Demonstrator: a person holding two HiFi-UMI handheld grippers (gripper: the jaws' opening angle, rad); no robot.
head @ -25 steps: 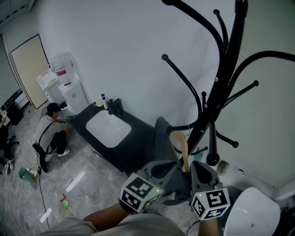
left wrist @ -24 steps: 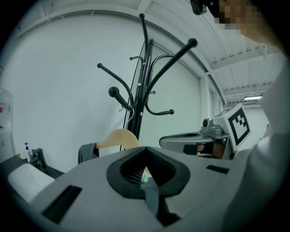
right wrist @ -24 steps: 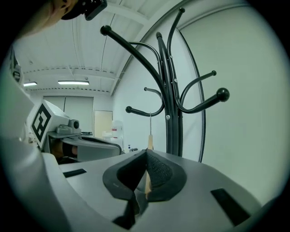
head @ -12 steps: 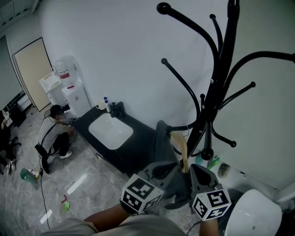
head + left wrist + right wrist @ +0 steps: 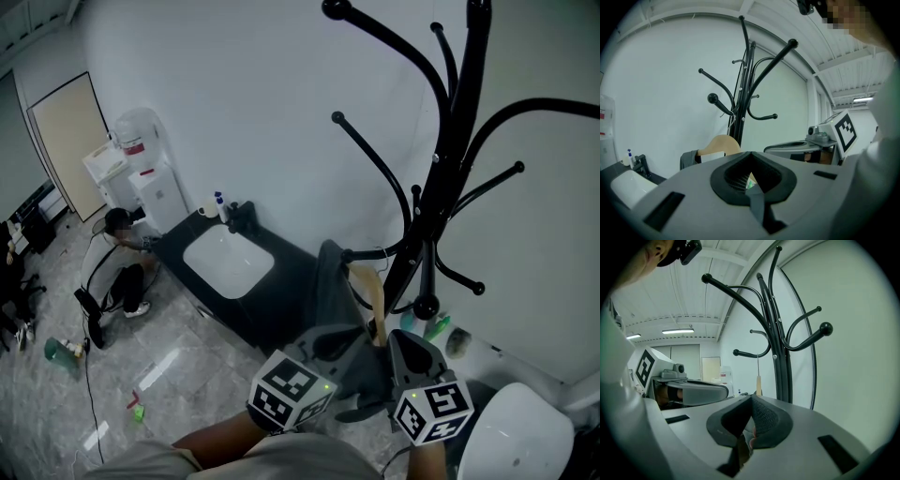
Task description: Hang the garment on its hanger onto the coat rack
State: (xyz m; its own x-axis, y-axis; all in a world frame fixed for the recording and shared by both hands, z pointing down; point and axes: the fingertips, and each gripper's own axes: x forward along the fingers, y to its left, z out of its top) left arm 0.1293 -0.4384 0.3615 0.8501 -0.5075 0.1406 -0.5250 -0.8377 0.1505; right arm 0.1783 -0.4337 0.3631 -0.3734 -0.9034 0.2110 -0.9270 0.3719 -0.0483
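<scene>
Both tongs are clenched. The left tongs (image 5: 752, 186) pinch a strip of grey cloth, which I take to be the lower part of the garment (image 5: 328, 281). The right tongs (image 5: 747, 433) are closed on something dark that I judge to be the same cloth, though it is less plain there.

The relation that matters is between the hanger (image 5: 367, 289) and the coat rack (image 5: 448, 159). The wooden hanger lies beyond the tongs, on the far side and higher, with the garment draped over its left shoulder and trailing back down toward me. Its long axis runs roughly near to far. The right gripper view meets it edge-on as a thin upright sliver, while the left gripper view sees more of its curved face.

The wire hook reaches up to the low arm of the rack (image 5: 377, 255), which juts left from the pole. I cannot tell whether the hook is seated over that arm or only touching it.

The right tongs sit nearer the pole and the left tongs nearer the hanging cloth. My judgement is that the next move depends on the hook settling over that arm before either grip lets the fabric go. A pull toward me could drag the hook off the arm's ball end.
</scene>
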